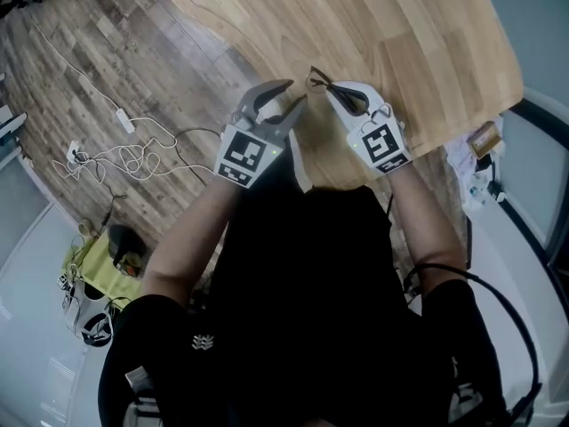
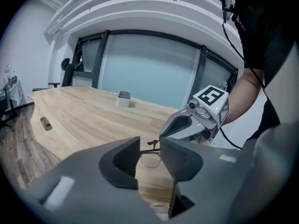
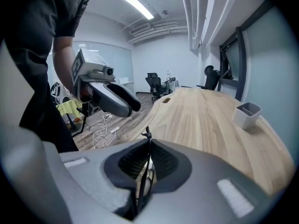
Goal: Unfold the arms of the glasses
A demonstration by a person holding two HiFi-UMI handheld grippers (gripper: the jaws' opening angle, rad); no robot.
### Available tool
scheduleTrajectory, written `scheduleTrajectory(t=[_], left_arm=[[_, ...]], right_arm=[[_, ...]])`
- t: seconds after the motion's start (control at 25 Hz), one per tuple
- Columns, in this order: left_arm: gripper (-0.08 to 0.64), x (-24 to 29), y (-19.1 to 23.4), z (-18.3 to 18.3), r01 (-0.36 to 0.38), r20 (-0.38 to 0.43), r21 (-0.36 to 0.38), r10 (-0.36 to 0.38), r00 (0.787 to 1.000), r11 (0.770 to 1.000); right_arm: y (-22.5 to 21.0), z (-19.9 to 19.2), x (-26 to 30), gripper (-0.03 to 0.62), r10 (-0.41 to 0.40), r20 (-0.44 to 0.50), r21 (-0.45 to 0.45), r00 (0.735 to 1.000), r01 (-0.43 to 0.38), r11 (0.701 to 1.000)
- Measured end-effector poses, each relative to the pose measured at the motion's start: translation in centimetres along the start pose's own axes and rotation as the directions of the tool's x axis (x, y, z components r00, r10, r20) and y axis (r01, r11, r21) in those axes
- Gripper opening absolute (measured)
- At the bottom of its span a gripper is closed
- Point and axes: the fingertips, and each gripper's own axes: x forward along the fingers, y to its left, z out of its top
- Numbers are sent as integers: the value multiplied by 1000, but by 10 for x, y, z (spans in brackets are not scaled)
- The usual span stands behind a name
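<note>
The thin dark-framed glasses point(image 1: 318, 80) are held above the near edge of the wooden table point(image 1: 418, 34). My right gripper point(image 1: 332, 97) is shut on them; in the right gripper view the frame point(image 3: 147, 135) stands edge-on between the pressed pads, its tip poking above the right gripper point(image 3: 149, 155). My left gripper point(image 1: 294, 92) is just left of the glasses with its jaws apart. In the left gripper view, a lens and thin arm of the glasses point(image 2: 150, 160) show in the gap of the left gripper point(image 2: 149, 147), with neither pad pressing on them. The right gripper point(image 2: 187, 125) is close behind.
A small grey container point(image 2: 124, 98) stands far back on the table point(image 3: 215, 125). A slot point(image 2: 46, 123) is cut into the tabletop. White cables and a power strip point(image 1: 124, 154) lie on the wood floor to the left. Office chairs point(image 3: 156, 83) stand beyond the table's end.
</note>
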Motion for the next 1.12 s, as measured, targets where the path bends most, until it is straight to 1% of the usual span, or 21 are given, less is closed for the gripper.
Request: scheduleTrajectory(t=[0.16, 0.32, 0.44, 0.72, 0.96, 1.12], left_arm=[[182, 13, -16, -5, 68, -34, 4, -68, 997, 998], [205, 20, -33, -7, 134, -47, 4, -134, 990, 991], [207, 23, -43, -7, 174, -63, 15, -173, 983, 985], [206, 25, -60, -4, 229, -74, 21, -227, 971, 973], [206, 24, -72, -2, 255, -91, 40, -250, 964, 966], [197, 22, -82, 0, 280, -89, 55, -274, 958, 958]], right_arm=[[4, 2, -10, 17, -3, 42, 3, 999, 3, 1000], [11, 4, -21, 17, 7, 77, -19, 997, -5, 1000], [16, 5, -28, 17, 12, 103, -27, 995, -9, 1000], [23, 6, -35, 17, 12, 130, -37, 991, -8, 999], [26, 3, -41, 17, -5, 143, -37, 990, 10, 999], [30, -3, -46, 24, -7, 127, -33, 992, 11, 999]])
